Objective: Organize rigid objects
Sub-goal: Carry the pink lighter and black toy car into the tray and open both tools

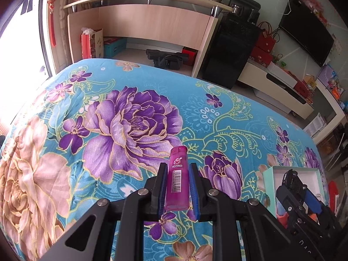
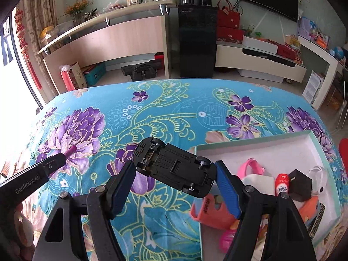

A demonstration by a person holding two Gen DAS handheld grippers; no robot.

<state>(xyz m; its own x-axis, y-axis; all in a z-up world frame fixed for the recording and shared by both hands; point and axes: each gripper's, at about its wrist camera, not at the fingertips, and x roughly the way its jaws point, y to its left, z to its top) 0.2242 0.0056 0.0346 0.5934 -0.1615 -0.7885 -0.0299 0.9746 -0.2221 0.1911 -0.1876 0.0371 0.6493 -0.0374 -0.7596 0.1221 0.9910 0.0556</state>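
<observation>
My left gripper point(image 1: 178, 166) is shut on a magenta lighter point(image 1: 177, 182), holding it upright above the floral teal bedspread point(image 1: 228, 117). In the right wrist view only the lighter's tip point(image 2: 70, 151) shows, poking past that gripper's dark fingers point(image 2: 54, 161) at the left. My right gripper point(image 2: 174, 164) is shut on a black toy car point(image 2: 174, 167), which is upside down with its wheels up, gripped nose to tail. The car hangs over the left rim of a pale green box point(image 2: 250, 140). From the left wrist, car point(image 1: 290, 177) and box point(image 1: 269, 170) sit at the lower right.
The box holds several items: a pink band point(image 2: 248, 167), a red-and-white tube point(image 2: 282, 183), a black cube point(image 2: 301, 183) and an orange piece point(image 2: 208, 213). Beyond the bed stand a wooden desk point(image 2: 121, 37), a black cabinet point(image 2: 195, 41) and a low TV bench point(image 2: 261, 63).
</observation>
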